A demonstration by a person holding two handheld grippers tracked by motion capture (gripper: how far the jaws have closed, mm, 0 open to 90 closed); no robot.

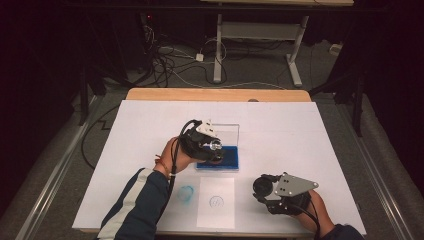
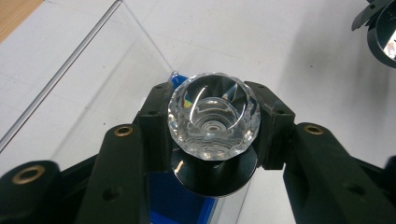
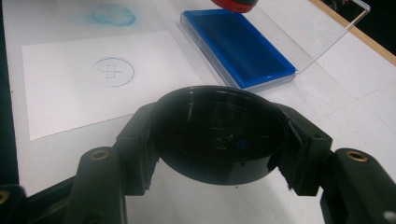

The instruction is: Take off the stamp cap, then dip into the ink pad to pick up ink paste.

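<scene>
stamp (image 2: 213, 122) with a crystal knob sits clamped in our left gripper (image 2: 212, 135) over the ink pad (image 1: 226, 156); our right gripper (image 3: 219, 144) clamps a black cap (image 3: 219, 135).

1. The stamp (image 2: 212, 122) in the left gripper (image 2: 212, 126) has a clear, faceted crystal knob above a glossy black round base.
2. Both grippers' jaws are matte black with brass-coloured screw inserts.
3. The cap (image 3: 219, 135) in the right gripper (image 3: 219, 140) is glossy black, with one small blue speck on it.
4. The ink pad (image 3: 238, 46) is deep blue, in a transparent case with a clear lid.
5. The paper sheet (image 1: 216, 202) near the front edge of the table cover (image 1: 280, 125) is white and bears a blue ring around a faint cross-shaped mark.
6. A smudged light-blue ring (image 1: 186, 194) marks the white table cover left of the sheet.
7. The sleeve (image 1: 135, 205) is dark navy with a white stripe.
</scene>
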